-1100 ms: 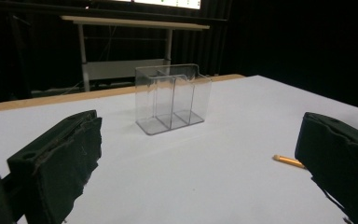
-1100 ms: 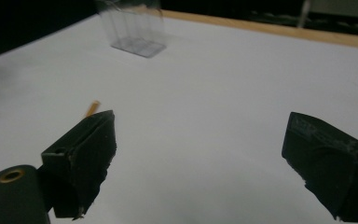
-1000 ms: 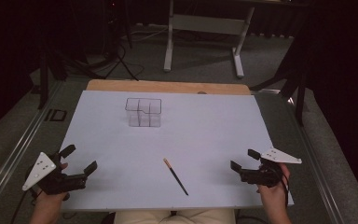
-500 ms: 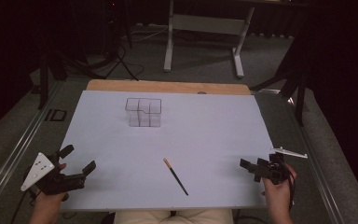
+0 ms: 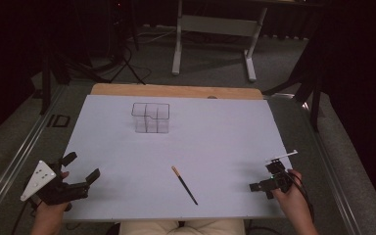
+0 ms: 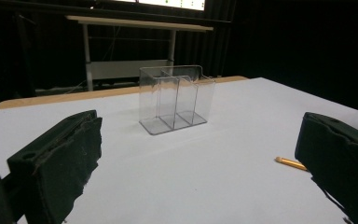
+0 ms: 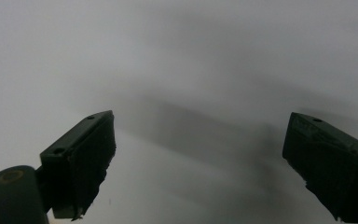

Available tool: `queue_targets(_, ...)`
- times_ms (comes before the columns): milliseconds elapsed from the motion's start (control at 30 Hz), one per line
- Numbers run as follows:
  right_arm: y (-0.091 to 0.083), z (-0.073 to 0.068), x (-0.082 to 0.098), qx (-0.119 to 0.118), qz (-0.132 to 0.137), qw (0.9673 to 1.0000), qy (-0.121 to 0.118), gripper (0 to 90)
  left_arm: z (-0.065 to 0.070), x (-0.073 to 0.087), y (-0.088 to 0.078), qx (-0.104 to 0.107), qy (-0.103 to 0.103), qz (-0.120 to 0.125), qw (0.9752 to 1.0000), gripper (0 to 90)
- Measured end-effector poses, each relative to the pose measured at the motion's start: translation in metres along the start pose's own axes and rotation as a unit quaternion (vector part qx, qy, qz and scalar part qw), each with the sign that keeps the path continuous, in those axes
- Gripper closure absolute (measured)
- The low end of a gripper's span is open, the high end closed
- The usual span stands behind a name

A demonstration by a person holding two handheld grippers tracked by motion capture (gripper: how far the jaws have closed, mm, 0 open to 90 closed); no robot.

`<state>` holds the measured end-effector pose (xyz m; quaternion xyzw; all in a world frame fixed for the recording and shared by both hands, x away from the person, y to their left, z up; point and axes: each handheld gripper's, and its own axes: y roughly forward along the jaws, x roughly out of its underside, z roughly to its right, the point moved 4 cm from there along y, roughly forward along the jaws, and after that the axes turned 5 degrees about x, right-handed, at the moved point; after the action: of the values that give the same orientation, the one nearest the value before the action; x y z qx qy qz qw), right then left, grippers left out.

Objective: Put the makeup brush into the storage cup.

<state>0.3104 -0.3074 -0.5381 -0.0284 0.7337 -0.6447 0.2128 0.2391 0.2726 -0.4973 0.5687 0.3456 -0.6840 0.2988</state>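
Note:
A clear plastic organizer (image 5: 150, 117) with several compartments stands upright on the far left part of the white table (image 5: 215, 132). A dark pencil with a light-coloured end (image 5: 184, 185) lies flat near the front middle. My left gripper (image 5: 83, 165) hovers open at the front left corner with nothing in it. In the left gripper view its jaws (image 6: 198, 140) frame the organizer (image 6: 175, 98), and the pencil (image 6: 290, 162) lies beside the right jaw. My right gripper (image 5: 263, 177) sits at the front right, tipped down at the table. It is open (image 7: 198, 140) over blurred bare white surface.
A strip of wooden board (image 5: 176, 91) shows along the table's far edge. Behind it a metal-framed stand (image 5: 215, 29) rests on the grey floor. Metal rails (image 5: 19, 152) run along both sides of the table. Dark drapes close off the background.
My right gripper has rolled over and dropped toward the front right table edge, now pointing down at the surface. The left gripper, pencil and organizer have stayed put.

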Motion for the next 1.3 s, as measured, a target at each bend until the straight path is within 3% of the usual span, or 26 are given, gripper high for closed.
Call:
queue_targets(67,0.001,-0.004,0.0,0.013,-0.012,0.9997,-0.019,9.4,0.0,0.0,0.0,0.0,-0.003,0.003,1.0,1.1)
queue_targets(233,0.0,-0.01,-0.001,0.007,-0.031,0.999,-0.032,9.4,0.001,0.0,0.0,0.001,0.0,0.002,1.0,1.1)
queue_targets(533,-0.002,-0.023,-0.001,0.027,-0.096,0.9922,-0.075,9.5,0.002,-0.001,0.0,0.003,0.0,0.003,1.0,1.1)
queue_targets(967,-0.01,-0.048,-0.005,0.013,-0.107,0.9865,-0.123,13.7,0.003,-0.001,0.0,0.006,0.002,0.002,1.0,1.1)
queue_targets(1033,-0.009,-0.055,-0.005,0.022,-0.112,0.9834,-0.141,12.6,0.003,-0.001,0.0,0.006,0.004,0.001,1.0,1.1)
queue_targets(1133,-0.009,-0.062,-0.006,0.021,-0.116,0.982,-0.147,11.1,0.004,-0.001,0.0,0.007,0.005,-0.001,1.0,1.1)
queue_targets(1267,-0.008,-0.07,-0.009,0.011,-0.115,0.9816,-0.152,11.0,0.004,-0.001,0.0,0.008,0.005,0.001,1.0,1.1)
queue_targets(1300,-0.008,-0.071,-0.01,0.009,-0.112,0.983,-0.146,11.0,0.004,-0.001,-0.001,0.009,0.004,0.001,1.0,1.1)
